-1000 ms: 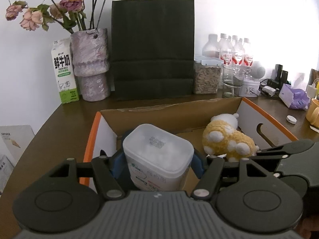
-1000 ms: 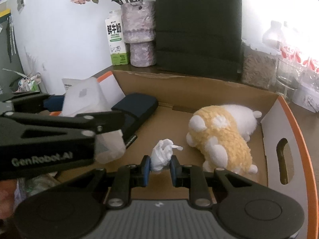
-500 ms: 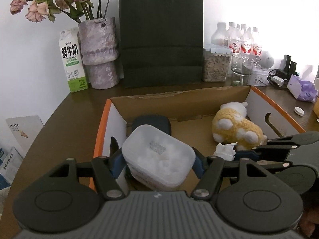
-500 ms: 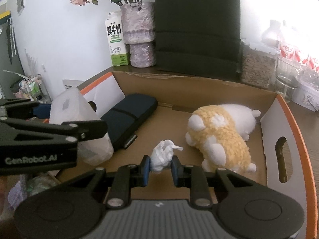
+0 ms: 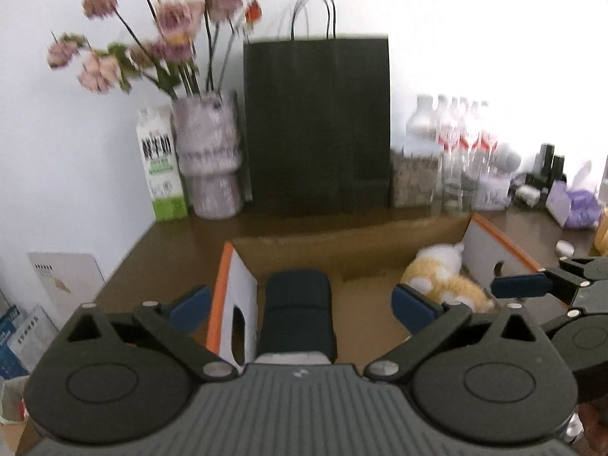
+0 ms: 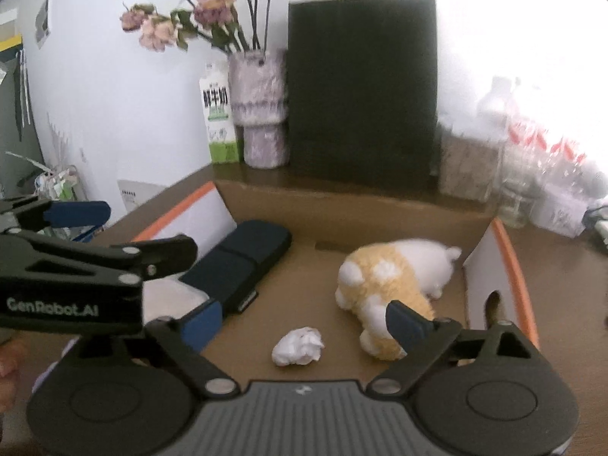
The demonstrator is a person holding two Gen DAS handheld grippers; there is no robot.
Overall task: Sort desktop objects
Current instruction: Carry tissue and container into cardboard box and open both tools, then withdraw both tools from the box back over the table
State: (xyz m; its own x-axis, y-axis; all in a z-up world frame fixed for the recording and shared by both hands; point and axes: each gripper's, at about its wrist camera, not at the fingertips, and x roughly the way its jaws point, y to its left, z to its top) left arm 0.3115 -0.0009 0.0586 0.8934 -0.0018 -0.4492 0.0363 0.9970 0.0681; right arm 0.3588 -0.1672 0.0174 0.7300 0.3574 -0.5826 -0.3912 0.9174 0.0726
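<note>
Over the cardboard box (image 6: pixel 380 205), both the left gripper (image 5: pixel 300 304) and right gripper (image 6: pixel 304 319) are opening, empty, the crumpled tissue (image 6: pixel 298 345) lying loose beside the plush toy (image 6: pixel 387 281).

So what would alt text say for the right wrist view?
Open right tongs, jaws still opening, hover above a crumpled tissue lying free in a cardboard box. Beside it lie a plush toy and a dark case; the left tongs reach in.

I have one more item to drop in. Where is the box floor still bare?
Bare cardboard runs down the middle, between the dark case and the plush toy, behind the crumpled tissue. The left side is crowded: case and white container.
</note>
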